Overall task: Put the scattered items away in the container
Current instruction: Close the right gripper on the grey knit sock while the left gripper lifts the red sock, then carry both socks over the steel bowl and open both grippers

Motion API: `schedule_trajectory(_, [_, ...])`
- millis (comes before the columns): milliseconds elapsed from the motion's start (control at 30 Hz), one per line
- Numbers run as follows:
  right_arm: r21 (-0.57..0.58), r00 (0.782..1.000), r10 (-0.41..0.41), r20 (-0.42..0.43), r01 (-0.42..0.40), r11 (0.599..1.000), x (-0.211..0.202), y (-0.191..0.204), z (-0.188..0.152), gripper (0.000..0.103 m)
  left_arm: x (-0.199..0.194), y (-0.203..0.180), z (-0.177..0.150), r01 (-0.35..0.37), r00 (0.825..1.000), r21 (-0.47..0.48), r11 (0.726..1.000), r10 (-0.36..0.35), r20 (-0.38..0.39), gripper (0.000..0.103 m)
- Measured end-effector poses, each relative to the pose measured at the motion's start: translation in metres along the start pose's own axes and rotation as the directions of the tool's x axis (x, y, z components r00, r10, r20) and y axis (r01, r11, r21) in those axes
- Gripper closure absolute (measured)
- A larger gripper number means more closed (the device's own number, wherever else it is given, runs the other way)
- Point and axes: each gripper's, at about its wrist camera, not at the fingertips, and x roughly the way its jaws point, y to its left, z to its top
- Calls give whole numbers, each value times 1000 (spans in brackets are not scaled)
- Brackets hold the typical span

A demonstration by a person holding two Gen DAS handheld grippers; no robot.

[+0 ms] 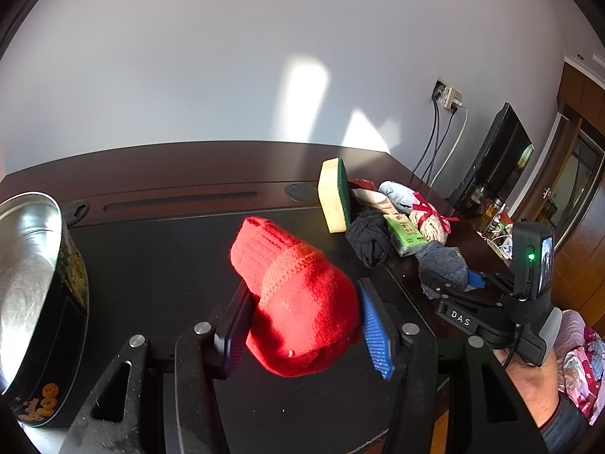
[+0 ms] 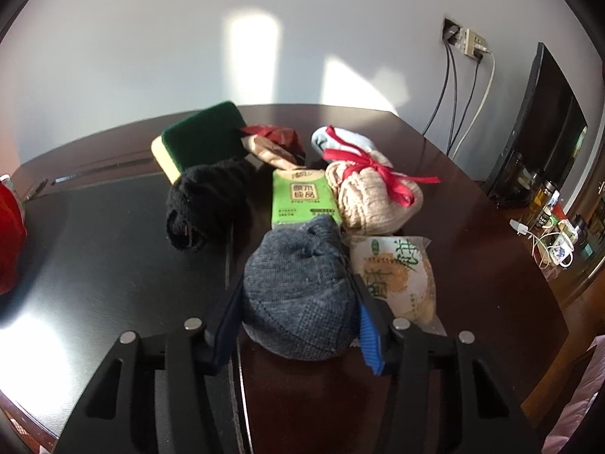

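Note:
My left gripper (image 1: 302,325) is shut on a red knitted sock bundle (image 1: 298,295) and holds it above the dark table. The round metal tin (image 1: 34,302) stands at the left, open and empty inside. My right gripper (image 2: 298,321) is shut on a grey-blue sock bundle (image 2: 298,287) that rests on the table; it also shows in the left wrist view (image 1: 444,265). Behind it lie a black sock bundle (image 2: 208,204), a green tissue pack (image 2: 302,196), a beige bundle with a red ribbon (image 2: 374,196), a sponge (image 2: 200,136) and a snack packet (image 2: 401,276).
A light blue bundle (image 2: 340,140) and a red-brown packet (image 2: 276,143) lie at the back of the pile. A dark monitor (image 2: 540,128), wall cables (image 2: 453,87) and bottles (image 2: 544,196) stand at the right. The table edge runs along the right.

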Motion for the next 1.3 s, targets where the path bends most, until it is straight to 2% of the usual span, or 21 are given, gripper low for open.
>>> schedule_trajectory(267, [11,997,40,65,-41,999,-24,2,9,51,-31,6,0,-17,998,-6,1000,18,59,47])
schedule_trajectory(467, [-17,989,85,122,-83,996,-51,23,15,51,-57,27,-9,-48,996,-37,998,51,80,47])
schedule_trajectory(600, [-47,977,155,144,-150,988,-64,50,20,51,-91,56,-15,-97,988,-77,992,105,117,47])
schedule_trajectory(667, [-78,968,202,149,-192,978,-69,71,24,51,-111,81,-18,-152,977,-113,982,167,136,47])
schedule_trajectory(733, [-128,952,266,153,-248,960,-74,103,31,51,-129,106,-22,-219,959,-146,965,240,148,47])
schedule_trajectory(867, [-234,903,403,147,-364,902,-84,173,46,51,-154,160,-29,-336,917,-218,916,371,144,47])
schedule_trajectory(1000, [-364,842,523,132,-450,815,-98,254,59,51,-166,202,-34,-413,883,-262,872,454,119,47])
schedule_trajectory(1067, [-412,822,558,114,-472,779,-101,288,63,51,-169,220,-34,-437,869,-280,855,481,112,47])
schedule_trajectory(1167, [-468,804,590,73,-495,732,-100,335,68,51,-168,234,-34,-452,862,-285,845,497,104,47])
schedule_trajectory(1300, [-507,809,587,35,-492,708,-87,372,69,51,-158,249,-35,-468,858,-284,837,507,81,47])
